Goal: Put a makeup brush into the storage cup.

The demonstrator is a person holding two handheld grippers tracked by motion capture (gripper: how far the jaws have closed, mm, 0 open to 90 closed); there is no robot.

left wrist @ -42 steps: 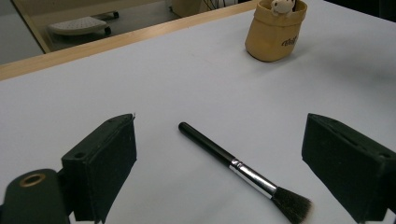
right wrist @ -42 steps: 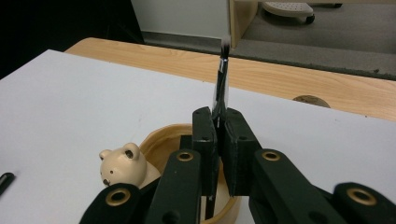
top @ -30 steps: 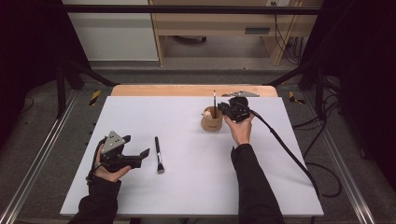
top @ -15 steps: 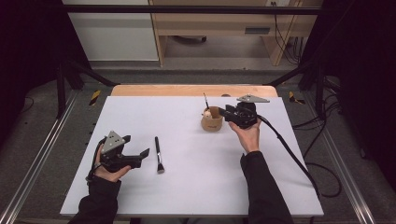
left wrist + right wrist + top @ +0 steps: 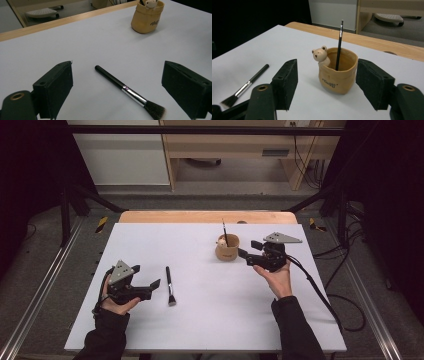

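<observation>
Two brushes were the work here: one stood upright in the holder (image 5: 227, 248), a slim black brush (image 5: 339, 45) leaning on its inner wall, and the other, a flat brush (image 5: 169, 285), lay on the white table (image 5: 200, 320) at the near left, just right of the left gripper (image 5: 150, 285). That gripper's jaws stood wide apart with nothing between them, and in the left gripper view the flat brush (image 5: 130, 91) lay ahead between the jaws, bristles near, handle tip far. The right gripper (image 5: 247, 253) sat just right of the holder; its jaws had just been opening and gripped nothing, with the holder (image 5: 338, 71) ahead of the gap, apart from both pads. The flat brush looked light and stiff, with a slick round handle, a metal ferrule and soft bristles that would splay if pinched. The best hold seemed to be across the black handle near its middle, clear of the bristles; lying flat, it might roll or skid as the pads closed. The holder looked small, with a bear figure on its rim, and likely easy to tip if the brush went in at a slant
</observation>
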